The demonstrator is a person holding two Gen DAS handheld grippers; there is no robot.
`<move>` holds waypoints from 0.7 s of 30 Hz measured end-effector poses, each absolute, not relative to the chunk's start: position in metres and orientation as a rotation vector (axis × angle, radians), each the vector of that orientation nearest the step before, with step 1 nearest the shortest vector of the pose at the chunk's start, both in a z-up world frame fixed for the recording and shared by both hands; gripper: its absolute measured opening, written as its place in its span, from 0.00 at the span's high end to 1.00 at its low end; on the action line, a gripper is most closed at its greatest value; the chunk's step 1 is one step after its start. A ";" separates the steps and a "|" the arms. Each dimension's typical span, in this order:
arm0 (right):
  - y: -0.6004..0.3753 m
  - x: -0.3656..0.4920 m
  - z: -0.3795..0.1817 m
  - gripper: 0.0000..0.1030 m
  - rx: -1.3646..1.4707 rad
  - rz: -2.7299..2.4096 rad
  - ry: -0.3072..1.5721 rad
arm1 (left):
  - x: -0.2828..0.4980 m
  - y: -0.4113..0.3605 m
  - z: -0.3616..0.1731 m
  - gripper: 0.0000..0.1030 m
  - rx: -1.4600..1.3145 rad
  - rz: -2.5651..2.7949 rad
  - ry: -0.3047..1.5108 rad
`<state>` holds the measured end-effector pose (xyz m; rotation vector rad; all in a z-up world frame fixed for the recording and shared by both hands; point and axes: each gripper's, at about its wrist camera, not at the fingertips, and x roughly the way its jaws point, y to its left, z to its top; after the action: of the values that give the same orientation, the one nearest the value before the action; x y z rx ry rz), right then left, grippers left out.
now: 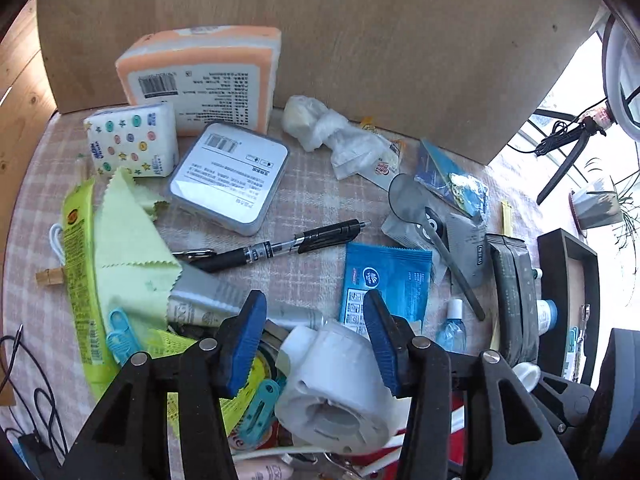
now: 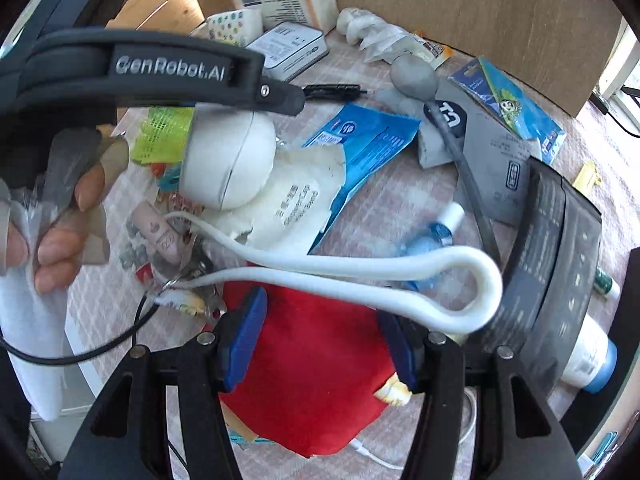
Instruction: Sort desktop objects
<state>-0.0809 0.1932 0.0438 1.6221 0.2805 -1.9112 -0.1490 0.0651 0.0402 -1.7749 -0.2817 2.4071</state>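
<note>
My left gripper [image 1: 314, 320] stands open with a white round device [image 1: 334, 388] between its blue pads; the right pad touches it, the left pad stands apart. The same device shows in the right wrist view [image 2: 228, 160] under the left gripper's black body. My right gripper [image 2: 320, 332] is open above a red cloth [image 2: 308, 380], with a white looped strap [image 2: 460, 280] lying across in front of its fingers. A black pen [image 1: 276, 246], a blue sachet [image 1: 386, 284] and a white tin [image 1: 230, 176] lie on the checked tablecloth.
An orange tissue pack [image 1: 204, 76], a dotted tissue pack [image 1: 132, 140], a green cloth [image 1: 132, 256], a crumpled plastic bag [image 1: 332, 128], a grey spoon [image 1: 436, 236] and a dark pouch [image 1: 514, 292] crowd the table. A dark tray [image 1: 568, 288] stands right; a wooden board [image 1: 360, 40] stands behind.
</note>
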 end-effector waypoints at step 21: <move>0.294 -0.031 0.070 0.46 1.609 -1.959 0.227 | -0.036 -0.017 0.082 0.54 -1.727 2.573 -0.493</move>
<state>-0.0311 0.2945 0.0699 1.6090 0.2267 -1.9586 -0.0356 -0.0175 0.0818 -1.7268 -0.4927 2.5732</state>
